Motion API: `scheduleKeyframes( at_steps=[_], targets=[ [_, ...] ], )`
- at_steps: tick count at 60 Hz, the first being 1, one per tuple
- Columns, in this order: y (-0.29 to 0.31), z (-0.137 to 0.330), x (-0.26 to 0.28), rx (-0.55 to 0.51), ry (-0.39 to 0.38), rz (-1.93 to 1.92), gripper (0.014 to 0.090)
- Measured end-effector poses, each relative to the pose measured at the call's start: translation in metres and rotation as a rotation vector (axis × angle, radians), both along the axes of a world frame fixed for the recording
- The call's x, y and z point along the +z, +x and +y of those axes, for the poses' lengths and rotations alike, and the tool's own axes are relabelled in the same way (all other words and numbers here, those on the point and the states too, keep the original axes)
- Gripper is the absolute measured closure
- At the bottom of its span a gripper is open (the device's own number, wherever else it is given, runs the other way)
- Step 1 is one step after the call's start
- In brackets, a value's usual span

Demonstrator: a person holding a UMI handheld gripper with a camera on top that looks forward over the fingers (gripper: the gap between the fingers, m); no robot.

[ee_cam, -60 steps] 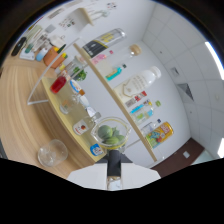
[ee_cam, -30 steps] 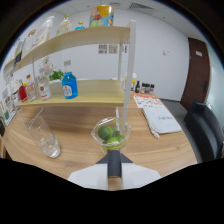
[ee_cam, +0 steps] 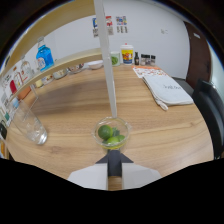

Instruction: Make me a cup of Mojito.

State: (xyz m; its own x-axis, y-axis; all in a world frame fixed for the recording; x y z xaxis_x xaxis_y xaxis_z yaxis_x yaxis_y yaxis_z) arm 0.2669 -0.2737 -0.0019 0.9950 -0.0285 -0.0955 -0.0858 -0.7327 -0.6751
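A small clear bowl (ee_cam: 112, 134) with green lime pieces sits right at my fingertips, above the wooden table (ee_cam: 165, 132). My gripper (ee_cam: 114, 153) is shut on the bowl's near rim, and the bowl stays with it. An empty clear drinking glass (ee_cam: 31, 128) stands on the table, off to the left of the bowl and apart from it. A blue bottle (ee_cam: 44, 56) stands on the shelf far beyond the glass.
A white upright post (ee_cam: 106, 60) rises just beyond the bowl. Jars and small bottles (ee_cam: 127, 54) line the table's far end by the wall. A white folded cloth (ee_cam: 167, 90) lies far right, a dark chair (ee_cam: 210, 105) past it. Shelved bottles (ee_cam: 15, 85) run along the left.
The view has swung and tipped down toward the tabletop. The bowl of limes kept its place at my fingertips throughout. The glass now stands further to the left.
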Motion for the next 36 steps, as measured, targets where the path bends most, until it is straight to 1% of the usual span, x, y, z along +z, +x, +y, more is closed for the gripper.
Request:
scheduleKeyframes(
  at_steps=[4, 5, 8, 11, 14, 16, 18, 19, 21, 24, 30, 36],
  targets=[
    [0.0, -0.002, -0.003, 0.009, -0.016, -0.006, 0.0872],
    [0.0, -0.002, -0.004, 0.013, -0.02, -0.008, 0.0853],
    [-0.001, -0.004, -0.004, 0.019, -0.036, -0.011, 0.0724],
    [0.0, -0.004, -0.001, 0.02, -0.027, -0.016, 0.0643],
    [0.005, -0.005, 0.005, 0.01, -0.014, -0.043, 0.0464],
    [0.008, -0.005, 0.012, 0.003, 0.0, -0.065, 0.0359],
    [0.007, -0.005, 0.019, 0.001, 0.015, -0.074, 0.0228],
    [0.006, -0.006, 0.023, 0.0, 0.022, -0.074, 0.018],
    [0.002, -0.007, 0.034, -0.004, 0.029, -0.068, 0.0203],
    [-0.004, -0.009, 0.051, -0.014, 0.054, -0.052, 0.0197],
    [-0.021, -0.011, 0.096, -0.033, 0.139, -0.049, 0.0194],
    [-0.051, -0.015, 0.139, -0.044, 0.231, -0.036, 0.0194]
  ],
)
